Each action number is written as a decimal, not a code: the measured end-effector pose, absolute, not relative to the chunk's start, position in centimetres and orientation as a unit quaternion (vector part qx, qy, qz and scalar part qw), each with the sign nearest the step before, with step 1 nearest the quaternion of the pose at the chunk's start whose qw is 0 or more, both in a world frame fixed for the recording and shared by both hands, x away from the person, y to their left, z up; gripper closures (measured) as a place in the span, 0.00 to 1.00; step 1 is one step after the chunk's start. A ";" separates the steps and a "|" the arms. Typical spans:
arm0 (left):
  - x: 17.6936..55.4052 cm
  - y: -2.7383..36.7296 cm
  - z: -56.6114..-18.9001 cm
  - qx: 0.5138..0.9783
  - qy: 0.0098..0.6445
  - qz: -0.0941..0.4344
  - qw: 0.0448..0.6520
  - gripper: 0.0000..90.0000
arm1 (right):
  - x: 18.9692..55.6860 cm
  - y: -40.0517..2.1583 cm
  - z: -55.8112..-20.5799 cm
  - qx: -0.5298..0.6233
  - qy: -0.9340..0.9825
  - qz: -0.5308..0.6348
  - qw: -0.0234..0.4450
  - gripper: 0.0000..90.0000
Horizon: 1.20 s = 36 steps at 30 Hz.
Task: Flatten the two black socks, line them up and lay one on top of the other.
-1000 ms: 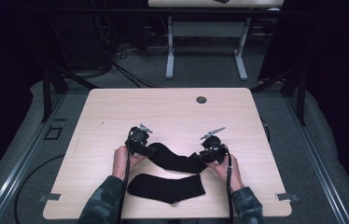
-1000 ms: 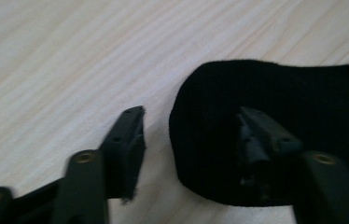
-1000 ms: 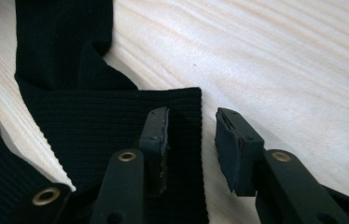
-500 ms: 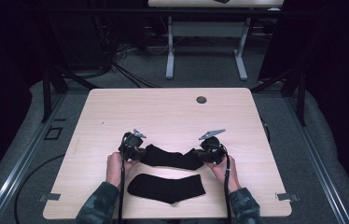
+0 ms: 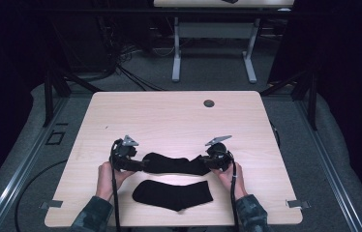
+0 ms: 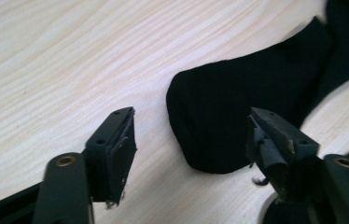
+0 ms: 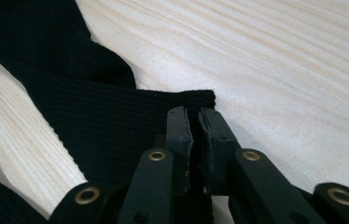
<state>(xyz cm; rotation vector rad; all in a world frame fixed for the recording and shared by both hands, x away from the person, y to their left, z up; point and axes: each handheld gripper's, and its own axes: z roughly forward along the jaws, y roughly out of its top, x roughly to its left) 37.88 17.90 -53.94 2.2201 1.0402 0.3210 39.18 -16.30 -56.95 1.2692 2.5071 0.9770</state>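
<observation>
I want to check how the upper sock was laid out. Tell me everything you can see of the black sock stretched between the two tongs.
The upper sock is black ribbed knit, lying flat lengthwise on the light wood table, farther from the person than a second black sock. The right tongs are shut on its edge near a corner. Its rounded end lies between the open left tongs, whose jaws have just been opening and do not press it.

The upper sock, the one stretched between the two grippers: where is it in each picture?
High view: upper sock, lower middle, between both grippers, above the second sock.
Left gripper view: its rounded end, right of centre, beyond the open jaws, flat on the table.
Right gripper view: left and centre, its edge pinched in the shut jaws.
Shared landmark: the pale wood-grain table.
</observation>
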 end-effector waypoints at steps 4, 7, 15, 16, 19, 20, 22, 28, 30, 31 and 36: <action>37.9 18.2 -54.4 0.851 0.381 0.115 0.342 0.31 | 39.4 -16.3 -57.0 0.428 0.838 0.331 0.078 0.92; 37.5 18.1 -54.4 0.857 0.360 0.113 0.350 0.26 | 39.3 -16.2 -57.0 0.430 0.838 0.326 0.080 0.92; 37.2 17.9 -55.0 0.871 0.324 0.112 0.352 0.17 | 39.5 -16.3 -56.9 0.436 0.836 0.326 0.072 0.92; 37.3 17.9 -55.1 0.872 0.323 0.106 0.353 0.17 | 39.5 -16.4 -56.9 0.435 0.837 0.325 0.070 0.92; 37.2 17.8 -55.4 0.874 0.317 0.111 0.351 0.16 | 39.6 -16.5 -57.0 0.438 0.833 0.331 0.065 0.92; 37.2 17.7 -55.4 0.876 0.311 0.110 0.351 0.16 | 39.5 -16.5 -57.0 0.442 0.831 0.332 0.064 0.92; 37.1 17.4 -55.5 0.881 0.298 0.115 0.349 0.16 | 39.6 -16.5 -57.1 0.441 0.830 0.334 0.066 0.92; 36.9 15.9 -56.4 0.905 0.247 0.107 0.329 0.25 | 39.5 -16.6 -57.1 0.445 0.827 0.338 0.063 0.92; 37.0 15.3 -56.6 0.912 0.228 0.108 0.323 0.29 | 39.6 -16.7 -57.2 0.444 0.826 0.342 0.062 0.93; 37.0 15.0 -56.7 0.915 0.221 0.109 0.319 0.32 | 39.6 -16.7 -57.2 0.450 0.822 0.343 0.059 0.93; 37.6 14.3 -56.9 0.926 0.193 0.101 0.309 0.49 | 39.6 -16.6 -57.1 0.448 0.825 0.338 0.062 0.93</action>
